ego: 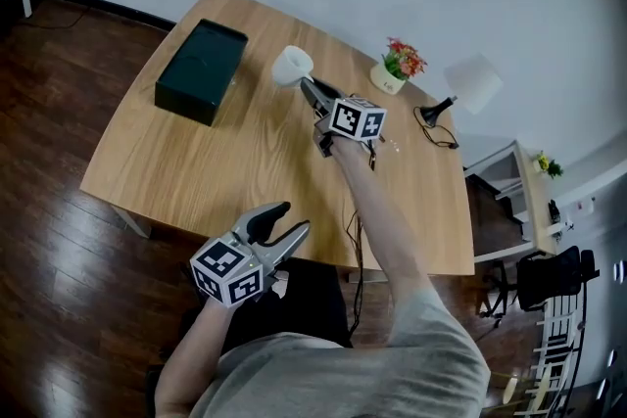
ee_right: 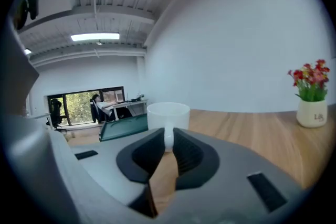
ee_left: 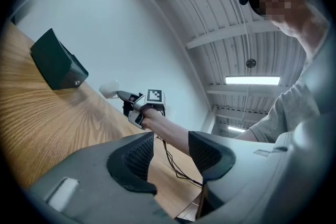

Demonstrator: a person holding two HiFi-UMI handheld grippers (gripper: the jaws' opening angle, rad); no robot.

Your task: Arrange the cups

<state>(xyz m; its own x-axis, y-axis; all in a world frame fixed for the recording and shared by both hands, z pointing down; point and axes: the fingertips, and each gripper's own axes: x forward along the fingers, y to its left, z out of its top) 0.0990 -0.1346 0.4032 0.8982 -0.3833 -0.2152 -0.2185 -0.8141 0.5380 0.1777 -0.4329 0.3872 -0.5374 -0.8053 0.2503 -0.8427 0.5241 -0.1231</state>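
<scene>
The white cup is found at the far side of the desk, between the dark green box and the flower pot. It is held by its handle alone, on which the right gripper is closed narrowly; whether its base clears the desk cannot be told. Risk noted: with so thin a hold, the cup could be swung about the handle or slipped from the pads if moved quickly, and could then be dropped or knocked against the box. The left gripper is held wide and empty near the desk's front edge, so no second support is given
</scene>
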